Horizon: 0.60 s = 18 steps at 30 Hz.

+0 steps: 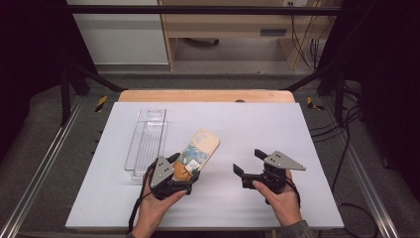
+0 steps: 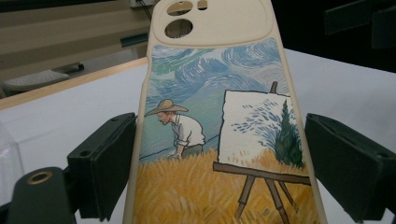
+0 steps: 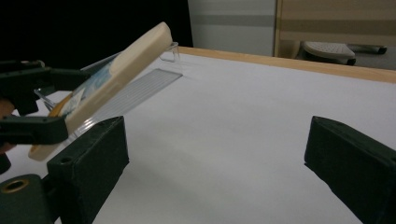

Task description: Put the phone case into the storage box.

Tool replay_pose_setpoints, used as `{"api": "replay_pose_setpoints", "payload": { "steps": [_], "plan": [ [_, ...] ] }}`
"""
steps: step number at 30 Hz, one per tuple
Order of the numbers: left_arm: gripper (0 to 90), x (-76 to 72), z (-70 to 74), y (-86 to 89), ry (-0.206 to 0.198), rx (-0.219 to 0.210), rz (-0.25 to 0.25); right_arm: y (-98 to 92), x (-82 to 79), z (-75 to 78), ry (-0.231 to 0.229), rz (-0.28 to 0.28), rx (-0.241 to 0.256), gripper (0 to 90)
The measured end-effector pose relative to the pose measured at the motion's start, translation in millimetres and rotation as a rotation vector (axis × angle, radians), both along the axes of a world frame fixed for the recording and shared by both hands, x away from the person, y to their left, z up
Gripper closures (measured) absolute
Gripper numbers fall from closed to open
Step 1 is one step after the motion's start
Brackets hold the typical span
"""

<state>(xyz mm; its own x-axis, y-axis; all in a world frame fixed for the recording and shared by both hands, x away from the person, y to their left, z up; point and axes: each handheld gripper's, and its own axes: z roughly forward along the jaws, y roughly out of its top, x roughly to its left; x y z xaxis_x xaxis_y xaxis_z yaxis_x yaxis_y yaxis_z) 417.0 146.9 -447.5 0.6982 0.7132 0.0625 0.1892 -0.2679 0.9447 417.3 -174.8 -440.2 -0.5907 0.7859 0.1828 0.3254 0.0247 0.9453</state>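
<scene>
White bench (image 1: 247, 129) under dark framing, wooden furniture beyond. Left claw (image 1: 184, 168) clamped on the long edges of a cream phone case (image 1: 200, 148), near its lower end, printed side up: a painter in a straw hat, an easel, a wheat field, a swirling blue sky. Case lifted clear of the bench and tilted, camera cut-outs at the far end pointing away from the claw. Just beside that claw on its left, a clear plastic tray (image 1: 147, 141) lying lengthwise on the bench. Right claw (image 1: 250, 162) spread wide apart and holding nothing, low over bare bench, well apart from the case, which sits to its left.
</scene>
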Motion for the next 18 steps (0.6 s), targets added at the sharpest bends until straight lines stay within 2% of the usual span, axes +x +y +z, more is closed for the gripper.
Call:
{"api": "replay_pose_setpoints", "payload": {
  "steps": [10, 18],
  "plan": [
    [11.4, -5.8, 2.7, -3.1, -0.033, -0.007, -0.009, 13.4, 9.8, 31.7, 0.018, 0.031, 0.038, 6.7],
    [11.4, -8.8, 4.9, -5.2, -0.057, -0.001, -0.009, 28.2, 13.7, 38.8, 0.041, 0.065, 0.046, 7.0]
  ]
}}
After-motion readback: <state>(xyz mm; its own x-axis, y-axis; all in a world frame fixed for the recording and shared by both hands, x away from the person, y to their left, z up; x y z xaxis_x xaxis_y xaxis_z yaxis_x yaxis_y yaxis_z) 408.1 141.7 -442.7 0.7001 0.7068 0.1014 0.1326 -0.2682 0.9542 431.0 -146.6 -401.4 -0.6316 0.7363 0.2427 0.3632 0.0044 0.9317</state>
